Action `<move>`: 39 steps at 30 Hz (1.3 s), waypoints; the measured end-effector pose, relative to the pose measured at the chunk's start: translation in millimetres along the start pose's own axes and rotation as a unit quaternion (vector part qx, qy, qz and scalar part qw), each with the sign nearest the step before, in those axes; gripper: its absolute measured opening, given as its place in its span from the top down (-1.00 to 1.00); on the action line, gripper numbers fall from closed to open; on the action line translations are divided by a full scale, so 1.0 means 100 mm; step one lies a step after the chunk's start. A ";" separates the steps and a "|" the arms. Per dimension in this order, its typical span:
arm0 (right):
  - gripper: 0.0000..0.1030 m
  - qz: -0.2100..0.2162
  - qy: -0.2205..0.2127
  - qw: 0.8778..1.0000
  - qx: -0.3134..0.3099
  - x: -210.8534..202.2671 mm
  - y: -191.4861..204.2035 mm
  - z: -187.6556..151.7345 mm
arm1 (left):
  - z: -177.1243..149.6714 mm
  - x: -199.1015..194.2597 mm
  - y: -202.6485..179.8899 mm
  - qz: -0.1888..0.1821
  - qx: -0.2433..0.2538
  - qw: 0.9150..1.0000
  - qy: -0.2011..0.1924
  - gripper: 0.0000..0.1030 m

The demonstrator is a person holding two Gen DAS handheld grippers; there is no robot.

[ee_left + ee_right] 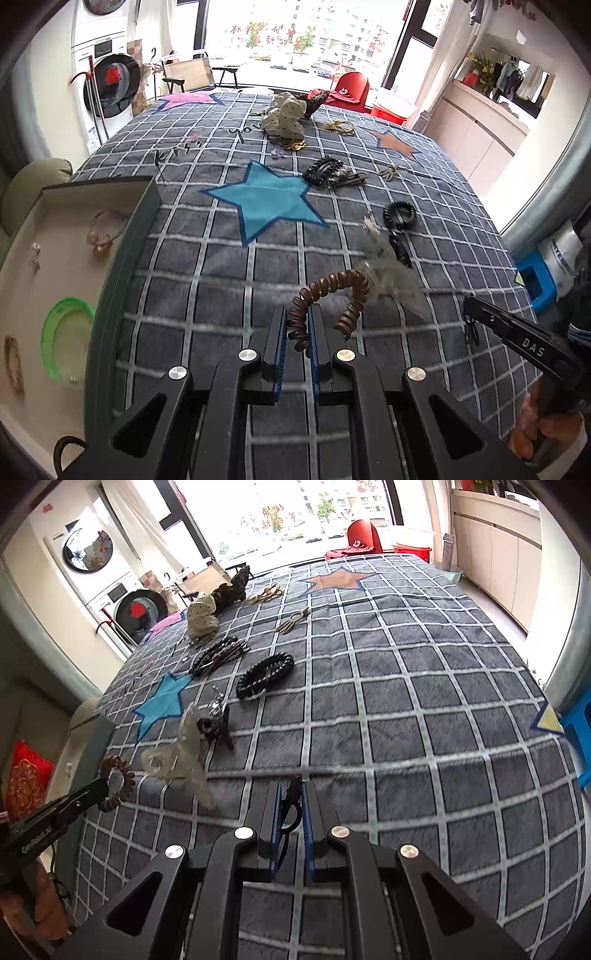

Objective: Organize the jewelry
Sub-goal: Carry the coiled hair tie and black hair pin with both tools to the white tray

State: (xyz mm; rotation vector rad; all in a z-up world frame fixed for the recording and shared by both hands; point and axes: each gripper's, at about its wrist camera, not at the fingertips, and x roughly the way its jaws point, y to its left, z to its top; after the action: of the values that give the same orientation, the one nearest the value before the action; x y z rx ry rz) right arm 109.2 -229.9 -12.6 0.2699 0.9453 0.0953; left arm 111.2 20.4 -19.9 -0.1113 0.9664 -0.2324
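**Both grippers clamped on hair pieces above the checked blanket**

Nearest the left wrist camera, the left gripper (297,325) has its jaws pressed together on one brown spiral hair tie (328,299), whose loop arches up and to the right of the fingertips. Nearest the right wrist camera, the right gripper (291,805) is likewise closed, pinching one thin black hair piece (290,812) that hangs between its blue pads.

Spread on the grey checked blanket (406,701) further out: one clear plastic hair claw (181,749) just beyond the left gripper, one small black clip (216,725) touching its far side, one black spiral hair tie (266,675) beyond that, and a cluster of dark hairpins (219,653) whose number cannot be counted. Farther still lie one dotted cream scrunchie (284,114), one dark fabric piece (314,101) behind it, and two separate gold-coloured pieces (340,127) (389,171) to the right. Three stars show in the left view: blue (266,201), orange, pink.

Only the left wrist view shows the open tray (144,206) at the near left, holding one green ring (61,339), one pink bangle (107,232), a beaded bracelet (13,365) and a small earring (35,254). Only the right wrist view shows a yellow star (548,720) at the blanket's right edge and a red cushion (27,779) at far left.
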 end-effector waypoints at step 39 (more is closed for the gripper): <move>0.77 0.084 -0.008 0.985 -0.152 -0.25 1.86 -0.01 | -0.38 -1.11 1.35 0.063 -0.094 0.988 -0.102 0.74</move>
State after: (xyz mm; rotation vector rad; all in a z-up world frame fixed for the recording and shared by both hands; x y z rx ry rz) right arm 100.3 -55.3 56.9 0.0671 0.8778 0.3881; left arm 39.1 178.7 20.4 -0.2418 0.7857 -0.0117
